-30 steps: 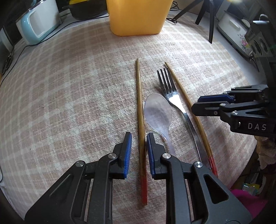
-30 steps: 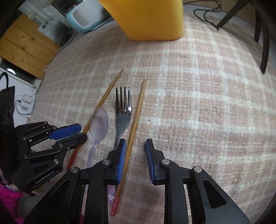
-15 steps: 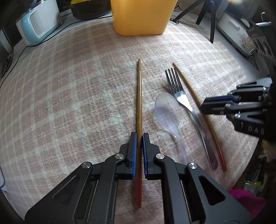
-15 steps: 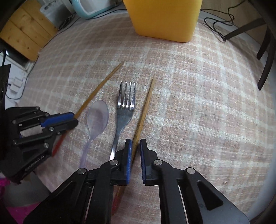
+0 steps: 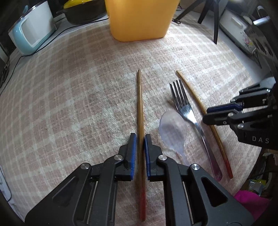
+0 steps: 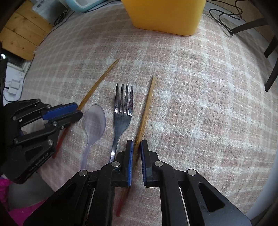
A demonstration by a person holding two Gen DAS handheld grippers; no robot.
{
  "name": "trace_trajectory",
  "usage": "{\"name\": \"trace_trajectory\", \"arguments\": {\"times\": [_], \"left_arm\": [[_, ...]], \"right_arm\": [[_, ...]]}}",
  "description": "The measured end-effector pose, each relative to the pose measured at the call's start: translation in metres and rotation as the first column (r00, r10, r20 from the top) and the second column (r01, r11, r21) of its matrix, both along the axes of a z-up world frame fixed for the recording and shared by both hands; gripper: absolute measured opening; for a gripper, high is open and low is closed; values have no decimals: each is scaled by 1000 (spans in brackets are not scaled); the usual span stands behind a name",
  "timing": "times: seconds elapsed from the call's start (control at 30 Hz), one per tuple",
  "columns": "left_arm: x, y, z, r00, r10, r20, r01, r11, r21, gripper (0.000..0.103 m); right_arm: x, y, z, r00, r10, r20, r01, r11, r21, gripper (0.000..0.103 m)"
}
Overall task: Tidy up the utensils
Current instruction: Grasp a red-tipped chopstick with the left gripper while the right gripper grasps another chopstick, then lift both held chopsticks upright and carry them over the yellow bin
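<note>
My left gripper point(image 5: 140, 137) is shut on a wooden chopstick with a red end point(image 5: 140, 100), which points away from me towards the yellow container point(image 5: 140, 19). My right gripper point(image 6: 137, 144) is shut on the second red-ended chopstick point(image 6: 147, 104). Between the two chopsticks a clear plastic spoon point(image 5: 172, 130) and a steel fork point(image 5: 184, 106) lie on the checked cloth. In the right wrist view the spoon point(image 6: 94, 121) and the fork point(image 6: 122, 111) lie to the left of my fingers. The left gripper point(image 6: 69, 113) shows there too, and the right gripper point(image 5: 224, 113) in the left wrist view.
The table is covered by a pink checked cloth point(image 5: 69, 95). A pale blue appliance point(image 5: 31, 34) and a dark pot point(image 5: 83, 12) stand at the back left. A tripod point(image 5: 213, 15) and a white flowered cooker point(image 5: 238, 31) stand at the back right. The table edge point(image 6: 271, 156) is close on the right.
Both grippers went from open around their chopsticks to shut on them. They have since moved a little forward towards the yellow container.
</note>
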State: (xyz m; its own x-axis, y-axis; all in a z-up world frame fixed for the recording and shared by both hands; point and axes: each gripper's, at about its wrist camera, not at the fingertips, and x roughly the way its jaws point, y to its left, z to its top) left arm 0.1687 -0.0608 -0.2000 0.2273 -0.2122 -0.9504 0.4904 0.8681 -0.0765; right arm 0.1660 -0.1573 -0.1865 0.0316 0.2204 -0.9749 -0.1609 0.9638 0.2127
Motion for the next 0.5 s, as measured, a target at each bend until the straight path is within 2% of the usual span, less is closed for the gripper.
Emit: {"name": "trace_trajectory", "arguments": {"times": [0.27,0.5], "left_arm": [[0,20,16,997,76,3,-75,993,-96,5],[-1,37,45,988,148,44,-137,972,-189,5]], "right_arm": [[-7,-26,4,998,-56,36,54,997,54,5],[-17,-49,31,988,-99,121,87,991,102,5]]}}
